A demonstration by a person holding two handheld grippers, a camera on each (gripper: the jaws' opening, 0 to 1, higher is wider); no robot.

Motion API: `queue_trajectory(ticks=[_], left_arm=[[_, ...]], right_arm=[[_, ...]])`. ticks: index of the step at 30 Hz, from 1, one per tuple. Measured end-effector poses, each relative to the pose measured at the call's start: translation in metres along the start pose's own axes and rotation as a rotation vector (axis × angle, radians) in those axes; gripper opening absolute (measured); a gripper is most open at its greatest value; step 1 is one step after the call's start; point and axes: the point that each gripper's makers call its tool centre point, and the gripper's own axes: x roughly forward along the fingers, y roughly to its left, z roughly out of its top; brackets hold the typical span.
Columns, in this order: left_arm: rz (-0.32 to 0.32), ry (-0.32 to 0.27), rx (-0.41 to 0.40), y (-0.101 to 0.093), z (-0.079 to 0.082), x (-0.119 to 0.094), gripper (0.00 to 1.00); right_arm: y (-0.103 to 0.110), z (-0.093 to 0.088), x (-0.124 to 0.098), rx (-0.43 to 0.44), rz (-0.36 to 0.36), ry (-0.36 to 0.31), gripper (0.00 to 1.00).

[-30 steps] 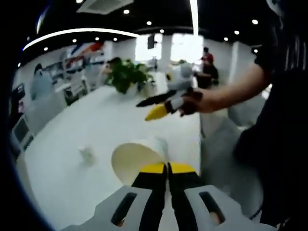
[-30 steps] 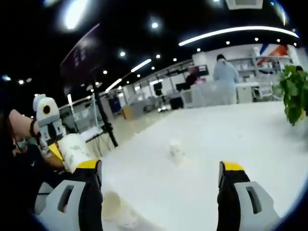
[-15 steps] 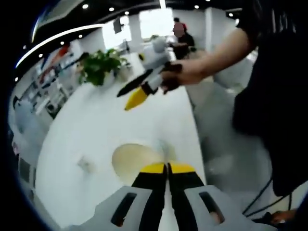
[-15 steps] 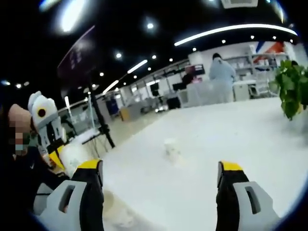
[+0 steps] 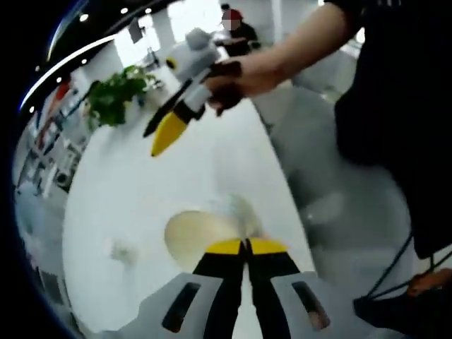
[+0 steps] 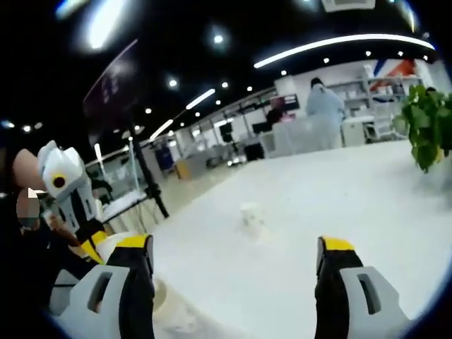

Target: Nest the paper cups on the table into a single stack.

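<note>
1. While the left gripper pinches a cup by its rim, jaws pressed together on the thin wall, the paper could buckle or slip if squeezed or swung hard.
2. With the right gripper spread wide and holding nothing, it hangs above the table; a second cup stands well ahead, light enough to tip if nudged.
3. Held cup: cream inside, round mouth, tapered, soft paper.
4. Table: smooth, glossy white, slippery; a plant stands far off.
</note>
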Motion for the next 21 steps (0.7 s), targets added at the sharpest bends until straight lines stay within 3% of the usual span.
queue_trajectory(ticks=[1, 11, 21], left_arm=[[-0.014, 0.030, 0.011, -0.003, -0.004, 0.002, 0.00], [-0.038, 0.110, 0.110, -0.005, -0.004, 0.018, 0.00], [-0.060, 0.153, 0.157, -0.003, -0.003, 0.030, 0.01]], right_arm=[[0.000, -0.001, 0.000, 0.000, 0.000, 0.002, 0.94], [-0.001, -0.004, -0.001, 0.014, -0.002, -0.003, 0.94], [-0.005, -0.007, -0.005, 0.026, -0.009, -0.007, 0.94]])
